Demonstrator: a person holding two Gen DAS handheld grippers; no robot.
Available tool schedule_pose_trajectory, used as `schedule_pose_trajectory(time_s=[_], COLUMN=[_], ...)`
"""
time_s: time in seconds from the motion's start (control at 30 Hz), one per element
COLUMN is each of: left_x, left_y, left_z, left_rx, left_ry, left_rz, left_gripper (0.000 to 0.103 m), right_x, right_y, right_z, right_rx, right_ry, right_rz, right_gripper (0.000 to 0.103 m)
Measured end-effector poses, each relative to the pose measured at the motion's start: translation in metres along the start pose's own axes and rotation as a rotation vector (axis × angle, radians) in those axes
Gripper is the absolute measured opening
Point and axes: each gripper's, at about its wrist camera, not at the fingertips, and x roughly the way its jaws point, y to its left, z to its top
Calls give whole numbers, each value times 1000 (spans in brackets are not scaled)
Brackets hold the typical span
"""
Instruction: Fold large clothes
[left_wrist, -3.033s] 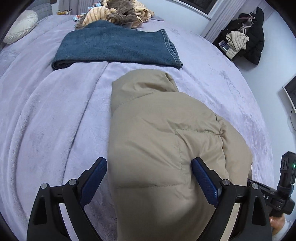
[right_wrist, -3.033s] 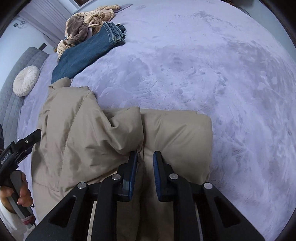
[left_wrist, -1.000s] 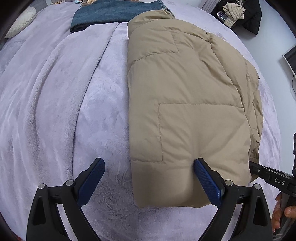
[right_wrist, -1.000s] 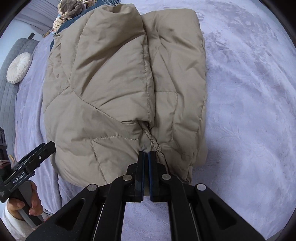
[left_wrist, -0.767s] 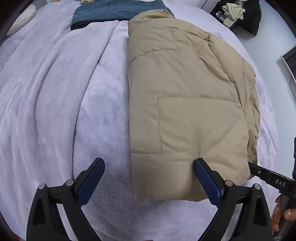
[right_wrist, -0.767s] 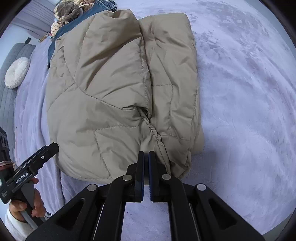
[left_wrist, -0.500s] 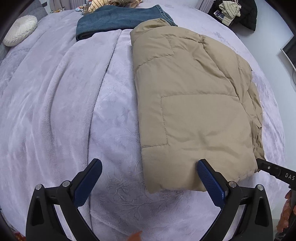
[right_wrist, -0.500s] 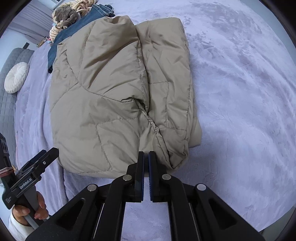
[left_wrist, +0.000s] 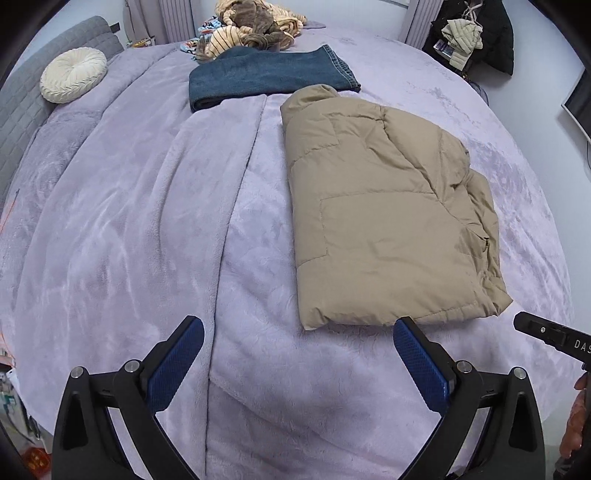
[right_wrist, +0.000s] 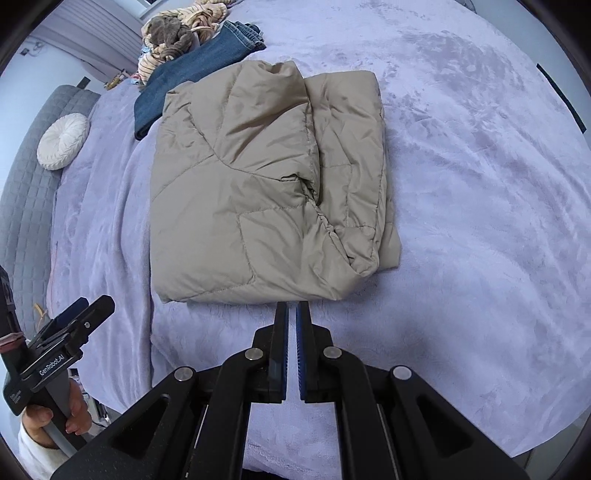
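I see the tan puffer jacket (right_wrist: 258, 199) folded into a flat rectangular bundle on the bed, lying just beyond my jaws, collar end farthest away.

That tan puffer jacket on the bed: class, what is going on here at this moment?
A person with a handheld gripper in each hand is folding clothes on a bed covered by a lilac blanket. The tan puffer jacket lies folded into a compact bundle, and neither gripper touches it. The left gripper is open, the right gripper shut and empty, both just short of the jacket's near edge. Folded jeans lie beyond it.
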Motion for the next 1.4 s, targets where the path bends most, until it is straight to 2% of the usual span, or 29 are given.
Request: schedule_pose_trajectory(time_s=[0.1, 0.13, 0.17, 0.23, 0.5, 0.6, 0.73, 0.8, 0.83, 1.03, 1.4], left_x=[-19, -24, -31, -42, -83, -101, -120, -126, -128, -140, -154], left_y=[-6, -9, -12, -20, -46, -52, -56, -56, -56, -43, -13], left_z=[-6, -7, -9, -14, -30, -34, -36, -36, -36, -34, -21], left_rx=[-20, -26, -31, -36, -49, -59, -60, -54, -48, -25, -38], left_ry=[-22, -30, -39, -56, -113, -139, -166, -179, -185, -205, -220], left_rz=[10, 12, 15, 22, 46, 56, 44, 49, 52, 60, 79], left_gripper=[103, 103, 103, 103, 103, 103, 103, 103, 103, 103, 103], right_x=[-16, -19, -25, -39, -83, -98, -120, -129, -132, -143, -145], right_y=[3, 2, 2, 2, 12, 16, 25, 28, 30, 42, 66], right_z=[-5, -5, -6, -9, -15, -20, -27, -29, -30, -34, -33], right_rx=[-14, -20, -27, -44, -145, -171, -210, -217, -216, -210, -160], right_ry=[-21, -28, -36, -63, -165, -210, -282, -310, -319, -384, -389], right_rz=[-3, -5, -10, -26, -61, -71, -89, -89, -90, -97, -116], right_gripper=[6, 12, 33, 66, 66, 80, 84, 94, 103, 103, 103])
